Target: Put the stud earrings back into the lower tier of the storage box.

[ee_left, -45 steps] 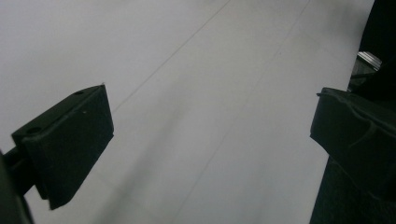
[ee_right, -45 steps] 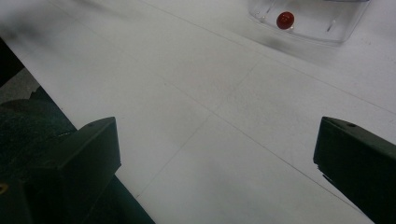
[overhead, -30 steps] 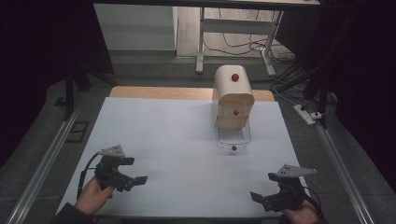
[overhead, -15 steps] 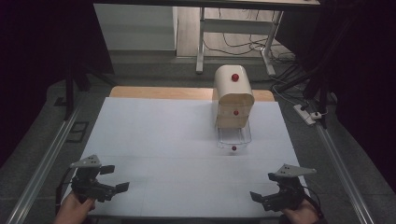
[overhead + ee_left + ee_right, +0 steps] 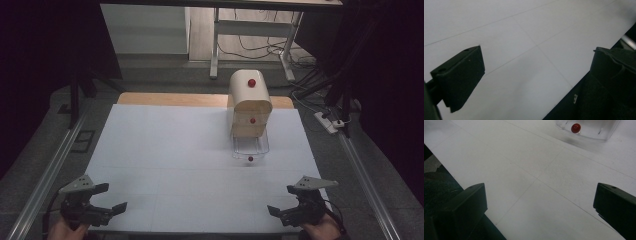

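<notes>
A cream drawer cabinet (image 5: pixel 248 107) with red knobs stands at the back right of the white table (image 5: pixel 175 150). Its bottom clear drawer (image 5: pixel 250 146) is pulled out toward me; its red knob (image 5: pixel 575 128) appears far off in the right gripper view. My left gripper (image 5: pixel 111 198) hovers at the table's front left corner, jaws wide apart and empty. My right gripper (image 5: pixel 281 199) rests at the front right edge, open too, nothing between its fingers (image 5: pixel 467 206).
A metal rail (image 5: pixel 45 175) runs along the table's left side and another (image 5: pixel 365 180) along the right. A power strip (image 5: pixel 327 122) and cables lie on the floor at the right. A desk frame (image 5: pixel 250 30) stands behind the table.
My left gripper has drawn back toward me and leftward to the table's front left corner. The right gripper has stayed put.
</notes>
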Available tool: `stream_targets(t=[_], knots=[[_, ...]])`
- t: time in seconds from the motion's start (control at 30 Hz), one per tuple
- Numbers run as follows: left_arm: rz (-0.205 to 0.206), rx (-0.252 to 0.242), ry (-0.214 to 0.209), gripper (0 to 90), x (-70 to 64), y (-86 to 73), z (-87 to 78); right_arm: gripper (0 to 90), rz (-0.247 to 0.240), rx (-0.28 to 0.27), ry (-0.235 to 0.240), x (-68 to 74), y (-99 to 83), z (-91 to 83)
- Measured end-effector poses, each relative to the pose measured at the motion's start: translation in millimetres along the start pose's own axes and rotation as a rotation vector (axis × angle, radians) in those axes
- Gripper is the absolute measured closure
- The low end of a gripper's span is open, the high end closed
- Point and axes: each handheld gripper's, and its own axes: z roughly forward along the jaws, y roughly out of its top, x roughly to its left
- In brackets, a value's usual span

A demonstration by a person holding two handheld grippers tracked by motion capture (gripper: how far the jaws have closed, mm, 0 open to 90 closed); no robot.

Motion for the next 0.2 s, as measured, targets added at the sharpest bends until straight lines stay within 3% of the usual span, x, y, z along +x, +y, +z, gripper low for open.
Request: stream_targets(t=[0.07,0.2], knots=[[0.000,0.002,0.016,0.0,-0.9,-2.8,-3.6,0.0,0.001,0.004,-0.001,0.0,-0.2,0.1],[-0.030,-0.012,-0.004,0.0,3.0,-4.3,-5.7,0.0,0.003,0.008,-0.011,0.3,-0.8,-0.2]])
